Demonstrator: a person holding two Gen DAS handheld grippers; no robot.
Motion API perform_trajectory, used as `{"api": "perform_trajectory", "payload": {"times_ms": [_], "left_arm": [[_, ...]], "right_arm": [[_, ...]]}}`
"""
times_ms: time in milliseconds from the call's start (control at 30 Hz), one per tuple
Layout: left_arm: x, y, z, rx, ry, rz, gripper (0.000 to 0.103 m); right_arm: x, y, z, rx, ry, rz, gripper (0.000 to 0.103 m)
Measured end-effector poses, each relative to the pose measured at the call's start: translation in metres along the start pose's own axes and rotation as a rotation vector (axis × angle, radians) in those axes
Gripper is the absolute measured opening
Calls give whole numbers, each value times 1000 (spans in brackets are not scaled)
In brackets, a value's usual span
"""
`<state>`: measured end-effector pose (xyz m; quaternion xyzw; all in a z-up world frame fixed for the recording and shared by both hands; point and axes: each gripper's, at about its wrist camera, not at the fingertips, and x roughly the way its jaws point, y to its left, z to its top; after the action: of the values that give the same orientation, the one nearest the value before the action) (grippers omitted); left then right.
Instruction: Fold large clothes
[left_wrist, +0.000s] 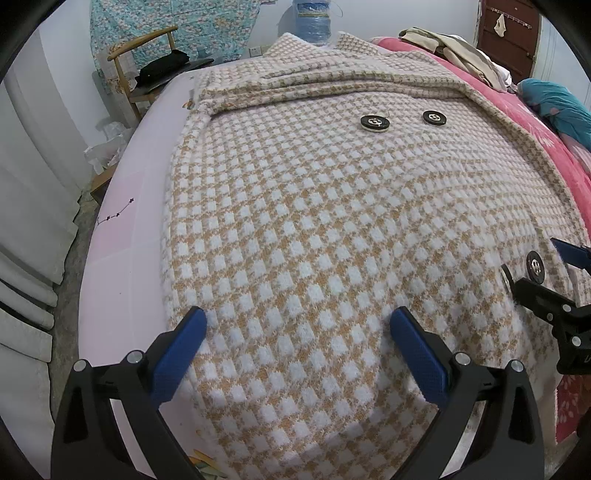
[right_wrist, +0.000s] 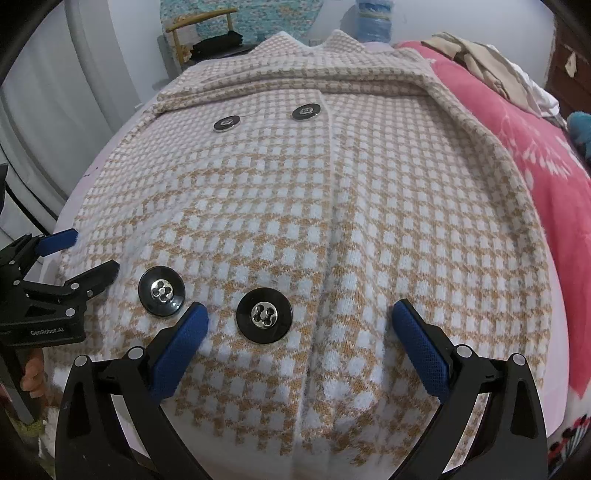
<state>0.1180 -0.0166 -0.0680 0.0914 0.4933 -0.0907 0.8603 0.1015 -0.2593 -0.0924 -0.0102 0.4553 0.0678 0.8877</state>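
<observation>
A large tan-and-white houndstooth coat (left_wrist: 314, 221) lies flat on the bed, front up, with big black buttons (left_wrist: 375, 122). It fills the right wrist view (right_wrist: 388, 206), where two buttons (right_wrist: 263, 316) sit close to my fingers. My left gripper (left_wrist: 298, 325) is open, its blue pads resting on the near hem at the coat's left side. My right gripper (right_wrist: 300, 321) is open over the near hem, straddling the front seam. Each gripper shows in the other's view: the right gripper (left_wrist: 535, 266) and the left gripper (right_wrist: 94, 254).
The bed has a pink sheet (left_wrist: 122, 266) on the left and a red blanket (right_wrist: 546, 155) on the right. Beige clothes (left_wrist: 454, 51) are piled at the far right. A wooden chair (left_wrist: 147, 70) and a water bottle (left_wrist: 312, 20) stand beyond the bed.
</observation>
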Motion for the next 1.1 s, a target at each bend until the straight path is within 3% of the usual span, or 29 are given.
{"api": "perform_trajectory", "payload": {"times_ms": [300,700,967,1100], "left_arm": [[3,3,2,-5,14,1,98],[-13,3,-4,-11,-38,29,98],[-41,26,-27,-48,-73,51,98],[-45,39,-49,-93,-51,13,98]], "right_arm": [[3,-1,4,2,10,-2,95],[4,0,5,-1,12,-3,95],[5,-2,5,-5,7,-6,95],[5,-2,5,-5,5,-3,95]]}}
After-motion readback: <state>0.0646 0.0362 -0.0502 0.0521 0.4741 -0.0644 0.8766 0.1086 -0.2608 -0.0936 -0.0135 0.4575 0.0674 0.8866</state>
